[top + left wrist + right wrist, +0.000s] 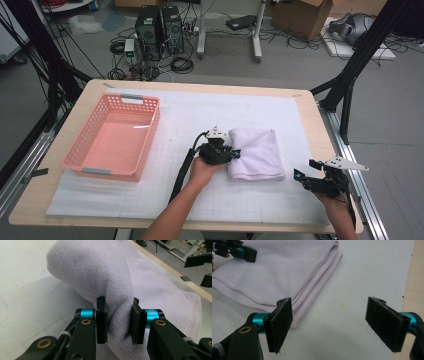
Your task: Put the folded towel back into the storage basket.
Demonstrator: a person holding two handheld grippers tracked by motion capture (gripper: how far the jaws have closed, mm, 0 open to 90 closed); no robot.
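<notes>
A folded white towel (256, 150) lies on the white mat, right of centre. My left gripper (235, 152) is at the towel's left edge, held from below by a hand. In the left gripper view its pads (101, 325) squeeze a raised fold of the towel (100, 272) between them, so the left gripper (119, 322) is shut on it. My right gripper (305, 170) hovers near the table's right front corner, to the right of the towel. In the right gripper view the right gripper (332, 325) is open with bare mat between the jaws, and the towel's corner (294, 315) is by the left jaw.
A pink plastic basket (148, 145) stands on the left part of the white mat (200, 110) with nothing in it. The wooden table edge (312, 117) runs close to the right gripper. Beyond the table are computers, cables and boxes on the floor.
</notes>
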